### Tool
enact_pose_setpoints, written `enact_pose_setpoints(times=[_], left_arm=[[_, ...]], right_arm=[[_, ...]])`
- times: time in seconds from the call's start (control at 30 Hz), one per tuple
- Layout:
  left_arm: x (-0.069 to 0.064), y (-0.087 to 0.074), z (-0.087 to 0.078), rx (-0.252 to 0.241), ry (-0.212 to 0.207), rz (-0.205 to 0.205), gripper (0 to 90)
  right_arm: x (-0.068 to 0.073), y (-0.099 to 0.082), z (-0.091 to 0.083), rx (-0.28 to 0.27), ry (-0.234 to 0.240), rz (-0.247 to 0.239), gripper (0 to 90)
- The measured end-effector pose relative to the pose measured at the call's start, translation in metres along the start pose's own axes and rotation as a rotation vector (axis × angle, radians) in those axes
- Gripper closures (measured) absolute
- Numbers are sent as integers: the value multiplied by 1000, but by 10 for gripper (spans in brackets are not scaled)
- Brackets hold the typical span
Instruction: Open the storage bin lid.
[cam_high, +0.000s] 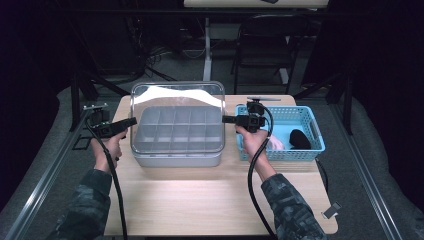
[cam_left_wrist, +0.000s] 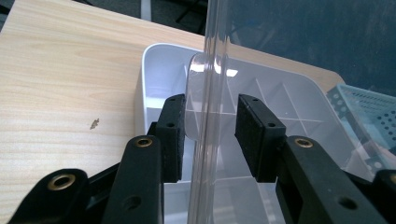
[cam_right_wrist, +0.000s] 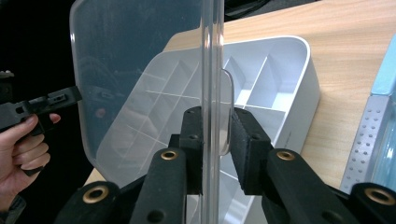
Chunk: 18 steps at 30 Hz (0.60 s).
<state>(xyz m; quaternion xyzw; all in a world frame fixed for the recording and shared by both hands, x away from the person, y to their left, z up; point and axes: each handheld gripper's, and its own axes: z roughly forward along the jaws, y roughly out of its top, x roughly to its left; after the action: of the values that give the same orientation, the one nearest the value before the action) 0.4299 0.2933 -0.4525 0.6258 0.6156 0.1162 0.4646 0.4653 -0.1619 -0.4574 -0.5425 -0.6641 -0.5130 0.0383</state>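
- Jaws of the right gripper (cam_right_wrist: 212, 154) are clamping the clear lid (cam_right_wrist: 144, 74) at its edge: the left pad is pressing flat on the plastic, the right pad is sitting against the small tab that is sticking out there.
- Jaws of the left gripper (cam_left_wrist: 208, 133) are straddling the opposite edge of the same lid; the left pad is lying close beside the tab, while the right pad is standing off from the plastic with a gap showing, so the jaws are apart and not pinching.
- In the high view the left gripper (cam_high: 117, 126) and right gripper (cam_high: 240, 120) are sitting at the lid's two side edges, each held in one hand, cables trailing back over the surface (cam_high: 210, 200).
- Lid (cam_high: 177, 117) is standing tilted above the white divided box (cam_high: 175, 157), its near edge low over the box front, its far edge raised.
- Box is resting on the wooden surface, its compartments visible through the plastic.
- Blue basket (cam_high: 300, 152) is sitting just to the right of the box, near the right hand, with a black item (cam_high: 300, 139) and a pale item (cam_high: 275, 144) inside.
- A small grey object (cam_high: 331, 210) is lying at the surface's near right corner.
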Motion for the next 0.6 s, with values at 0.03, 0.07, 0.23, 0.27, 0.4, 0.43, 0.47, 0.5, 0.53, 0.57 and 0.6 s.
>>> enact_pose_setpoints(times=[0.03,0.07,0.23,0.27,0.4,0.43,0.47,0.5,0.53,0.57,0.6], left_arm=[[-2,0,-1,-5,0,2,635],[-3,0,-2,-5,-5,5,635],[-9,0,-8,-12,-20,9,642],[-9,0,-8,-12,-20,9,642],[-13,-1,-14,-12,-34,15,648],[-15,-2,-17,-15,-39,20,652],[-15,-2,-17,-15,-39,20,652],[-17,-4,-18,-19,-42,24,652],[-18,-4,-20,-15,-46,25,652],[-18,-4,-20,-15,-46,25,653],[-19,-6,-21,-16,-49,30,653]], right_arm=[[1,0,-2,0,-4,-2,754],[2,0,-4,-2,-4,-6,754],[5,0,-15,-7,0,-19,755],[5,0,-15,-7,0,-19,755],[9,-3,-23,-11,1,-25,755],[10,-5,-26,-6,1,-31,755],[10,-6,-28,-6,7,-32,755],[10,-7,-30,-8,12,-29,756],[10,-8,-32,-9,12,-29,756],[10,-8,-32,-9,12,-29,756],[11,-11,-36,-9,16,-34,756]])
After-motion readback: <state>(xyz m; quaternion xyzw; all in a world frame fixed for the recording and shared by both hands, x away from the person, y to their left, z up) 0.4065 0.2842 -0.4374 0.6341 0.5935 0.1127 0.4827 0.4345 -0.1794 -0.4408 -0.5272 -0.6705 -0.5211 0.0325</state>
